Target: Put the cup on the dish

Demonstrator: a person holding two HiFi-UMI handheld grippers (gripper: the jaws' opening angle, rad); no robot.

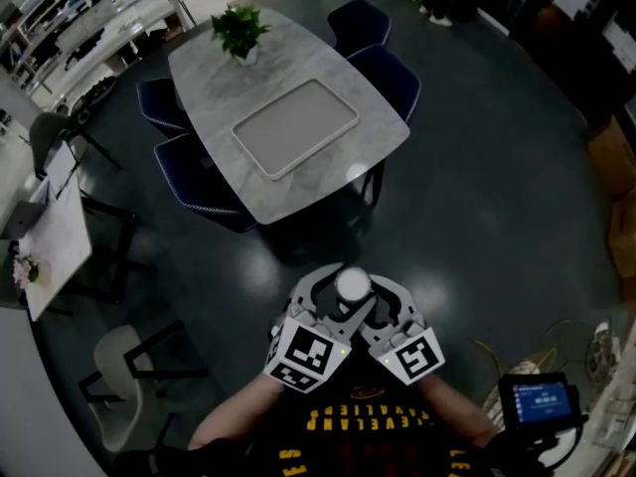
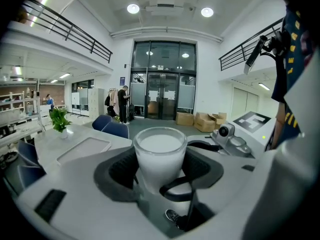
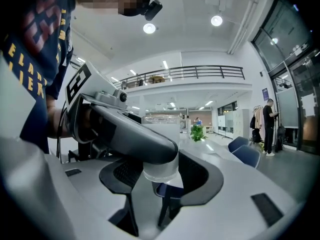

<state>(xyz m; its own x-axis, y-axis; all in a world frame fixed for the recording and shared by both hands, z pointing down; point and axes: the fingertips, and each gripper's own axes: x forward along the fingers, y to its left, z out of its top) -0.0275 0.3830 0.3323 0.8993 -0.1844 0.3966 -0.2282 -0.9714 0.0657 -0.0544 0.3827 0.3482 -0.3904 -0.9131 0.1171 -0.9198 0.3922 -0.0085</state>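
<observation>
Head, left gripper and right gripper views. Nearest the person, the left tool (image 1: 338,294) and the right tool (image 1: 366,296) were held side by side close to the chest, their marker cubes facing up. The two met round one white cup (image 1: 352,284).

In the left gripper view the left tool (image 2: 160,170) was pinching the cup (image 2: 160,156), with a jaw pressed to each side of its wall. The cup stood upright, its long axis vertical and its mouth up.

In the right gripper view the right tool (image 3: 161,178) had its jaws at either side of the cup's base (image 3: 160,170) and appeared to bear on it too. One jaw of the left tool crossed in front and hid the cup's upper part.

Beyond the tools lay a stretch of dark floor (image 1: 477,217). The counter (image 1: 224,73) stood well apart, ahead and slightly to the left, with blue chairs (image 1: 393,78) round it.

The dish (image 1: 295,127), flat and rectangular, lay bare near the middle of the counter, its long axis running obliquely across the head view. A potted plant (image 1: 238,30) stood at the far end.

The coming move therefore turned on carrying the cup forward and a little left. Neither tool was clearly nearer, though the dish lay slightly toward the left one.
</observation>
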